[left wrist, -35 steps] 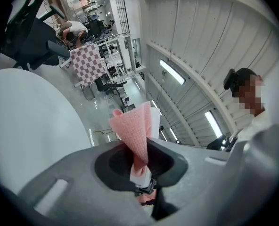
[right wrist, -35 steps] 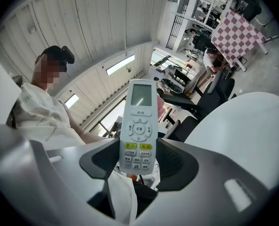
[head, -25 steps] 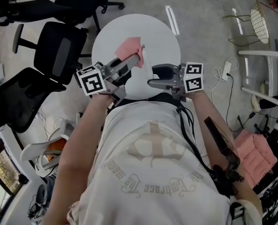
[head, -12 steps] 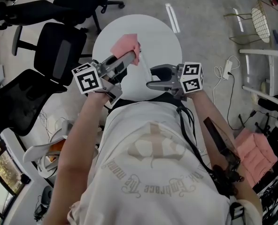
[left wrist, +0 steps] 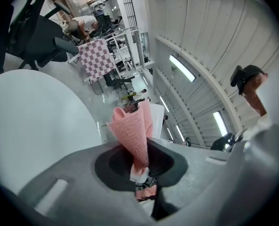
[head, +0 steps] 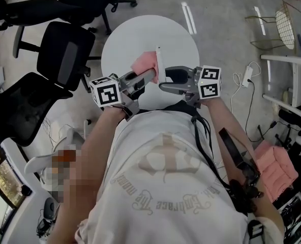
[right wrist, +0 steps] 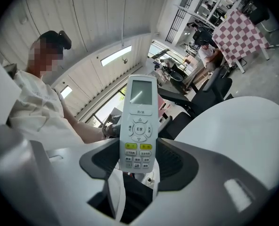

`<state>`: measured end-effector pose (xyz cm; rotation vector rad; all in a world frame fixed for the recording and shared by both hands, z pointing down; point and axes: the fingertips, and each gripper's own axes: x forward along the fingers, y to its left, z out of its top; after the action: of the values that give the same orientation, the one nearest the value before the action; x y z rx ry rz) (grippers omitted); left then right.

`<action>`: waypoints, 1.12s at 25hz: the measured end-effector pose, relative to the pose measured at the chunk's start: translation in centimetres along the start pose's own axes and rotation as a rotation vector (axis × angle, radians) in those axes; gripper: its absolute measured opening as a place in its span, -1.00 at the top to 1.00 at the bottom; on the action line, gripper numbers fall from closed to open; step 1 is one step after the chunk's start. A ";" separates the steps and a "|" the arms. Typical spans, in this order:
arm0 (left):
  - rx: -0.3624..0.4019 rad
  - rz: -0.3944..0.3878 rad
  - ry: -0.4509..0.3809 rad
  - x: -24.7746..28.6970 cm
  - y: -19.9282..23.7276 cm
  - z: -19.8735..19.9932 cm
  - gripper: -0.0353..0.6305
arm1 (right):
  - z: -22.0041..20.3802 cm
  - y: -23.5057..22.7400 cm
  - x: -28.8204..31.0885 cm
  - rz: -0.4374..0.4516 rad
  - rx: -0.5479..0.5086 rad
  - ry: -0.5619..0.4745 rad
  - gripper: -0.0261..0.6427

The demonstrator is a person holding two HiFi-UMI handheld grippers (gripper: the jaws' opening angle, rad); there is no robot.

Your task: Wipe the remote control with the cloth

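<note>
Seen from above, a round white table [head: 140, 34] stands in front of me, with black office chairs [head: 64, 50] to its left. Both hand-held tools hover over its near edge.

The left gripper [head: 150, 73] has its jaws pressed together on a bunched pink cloth [head: 144, 61]. In the left gripper view the cloth [left wrist: 132, 131] stands up like a cone out of the left gripper [left wrist: 140, 171].

The right gripper [head: 163, 79] has its jaws set wide and clamped across the lower end of the remote control [head: 157, 65]. The remote is held upright above the table, not resting on it. In the right gripper view its button face [right wrist: 138, 126] is turned toward the camera, above the right gripper [right wrist: 139, 166].

A moment ago the cloth was raised over the middle of the table, well apart from the remote. It has now dropped and swung in right beside it, while the right gripper has barely shifted. I judge that a wiping stroke is starting or about to start.

From overhead the remote shows edge-on, as a thin white strip, so I cannot tell whether the cloth touches it. Neither gripper view shows the two together. The remote's back and its bottom end between the jaws are hidden.
</note>
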<state>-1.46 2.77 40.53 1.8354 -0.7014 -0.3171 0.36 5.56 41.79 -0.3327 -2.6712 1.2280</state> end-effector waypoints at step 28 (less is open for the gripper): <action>-0.237 0.223 -0.045 -3.0 5.5 -8.2 0.75 | -7.0 -16.9 -2.1 -0.561 0.269 0.280 0.19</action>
<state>-1.20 9.56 48.30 1.5141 -0.8541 -0.2824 2.02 -0.64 59.09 0.2533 -2.1130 1.2181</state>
